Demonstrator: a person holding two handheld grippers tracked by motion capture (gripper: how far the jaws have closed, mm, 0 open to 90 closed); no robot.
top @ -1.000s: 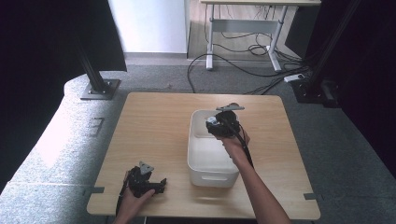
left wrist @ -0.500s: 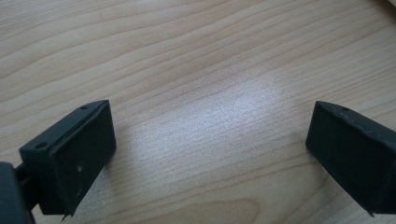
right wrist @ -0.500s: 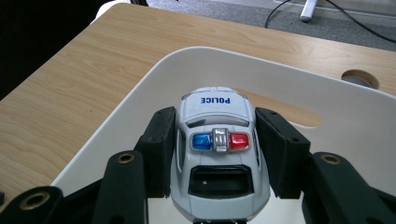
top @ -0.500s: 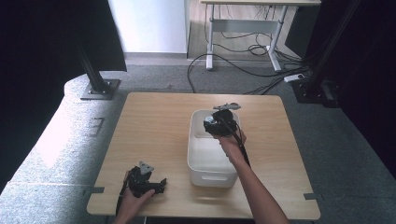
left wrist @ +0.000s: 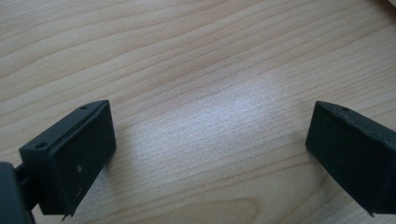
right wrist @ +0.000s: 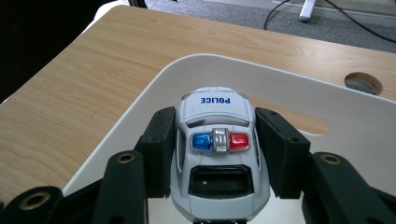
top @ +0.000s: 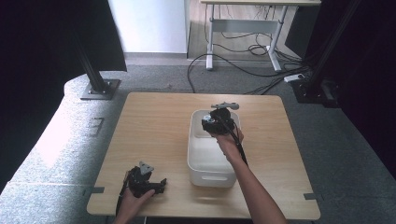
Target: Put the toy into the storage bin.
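High view above table (top: pixel 154 121), tool views close, sharing its wood.

White toy police car (right wrist: pixel 217 156) upright, above white bin (right wrist: pixel 140 109) corner.

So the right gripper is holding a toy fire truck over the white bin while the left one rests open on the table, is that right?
Not quite: it is a toy police car, white with POLICE on it, as the right gripper view shows. The right gripper does hold it over the white bin, and the left gripper rests open on the table.
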